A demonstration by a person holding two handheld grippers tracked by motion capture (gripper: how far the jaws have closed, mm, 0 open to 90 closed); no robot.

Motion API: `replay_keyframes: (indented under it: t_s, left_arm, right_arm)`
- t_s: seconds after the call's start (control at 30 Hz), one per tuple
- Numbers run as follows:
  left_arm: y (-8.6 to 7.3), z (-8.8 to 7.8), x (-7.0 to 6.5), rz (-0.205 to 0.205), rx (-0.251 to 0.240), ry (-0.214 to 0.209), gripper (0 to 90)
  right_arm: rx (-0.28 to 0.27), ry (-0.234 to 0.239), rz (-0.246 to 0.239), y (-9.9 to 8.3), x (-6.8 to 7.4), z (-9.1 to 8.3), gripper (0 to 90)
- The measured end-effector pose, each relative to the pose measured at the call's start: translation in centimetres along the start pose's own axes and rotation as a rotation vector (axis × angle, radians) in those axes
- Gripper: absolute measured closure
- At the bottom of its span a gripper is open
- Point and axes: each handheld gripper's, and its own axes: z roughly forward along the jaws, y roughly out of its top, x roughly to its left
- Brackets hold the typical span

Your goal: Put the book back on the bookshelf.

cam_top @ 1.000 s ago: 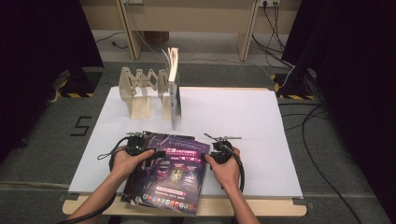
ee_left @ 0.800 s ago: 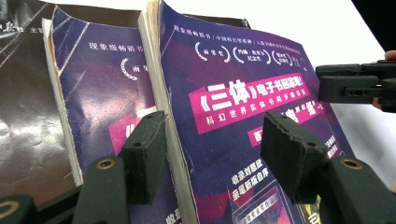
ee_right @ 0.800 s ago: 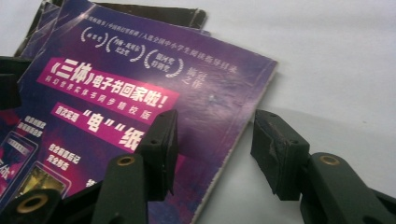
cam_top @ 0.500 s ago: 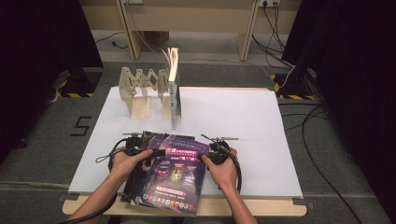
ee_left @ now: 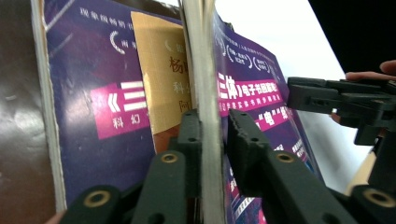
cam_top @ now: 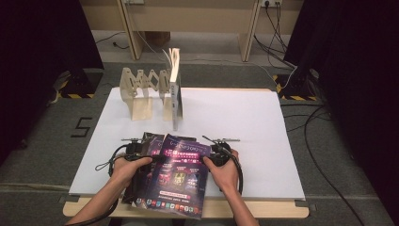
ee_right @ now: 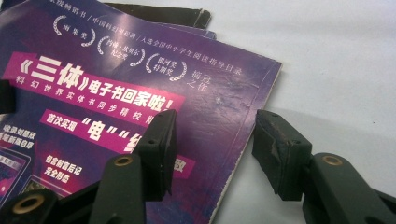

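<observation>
Left gripper view: left gripper (ee_left: 212, 135) jaws, just closing, pinch magazine (ee_left: 252, 93) edge; right gripper (ee_right: 212, 140) jaws agape astride magazine's edge.

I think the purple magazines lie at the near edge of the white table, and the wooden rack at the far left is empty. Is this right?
Not quite. The purple magazines do lie at the near edge of the white table, but the wooden rack is not empty: the high view shows one book standing upright at its right end.

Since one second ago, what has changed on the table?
The left tool has just been closing on the edge of the top magazine, which lifted and shifted slightly toward the right tool. The right tool, the wooden rack and the upright book stayed put.
</observation>
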Motion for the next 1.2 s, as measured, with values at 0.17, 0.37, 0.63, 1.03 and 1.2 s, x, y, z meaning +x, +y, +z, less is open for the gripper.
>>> replay_keyframes:
  t_s: [0.17, 0.37, 0.63, 1.03, 1.2]
  left_arm:
    - [0.1, -0.3, -0.1, 0.011, -0.007, -0.016, 82.0]
    - [-0.4, -0.9, 0.5, -0.012, -0.03, -0.013, 82.2]
    - [-0.7, -1.6, 1.4, -0.026, -0.037, -0.005, 80.9]
    - [-0.7, -1.6, 1.8, -0.02, -0.03, 0.013, 79.4]
    - [-0.6, -1.5, 1.9, -0.012, -0.016, 0.029, 78.0]
  right_arm:
    - [0.01, 0.003, -0.004, 0.2, 0.0, 0.0, 49.9]
    - [0.014, 0.029, -0.009, 0.6, 0.1, 0.1, 50.3]
    - [-0.001, 0.039, 0.005, 2.0, 0.0, 0.3, 49.4]
    - [0.046, 0.098, 0.064, 3.0, -0.6, 1.9, 48.4]
    - [0.049, 0.124, 0.084, 3.4, -0.7, 2.3, 48.5]
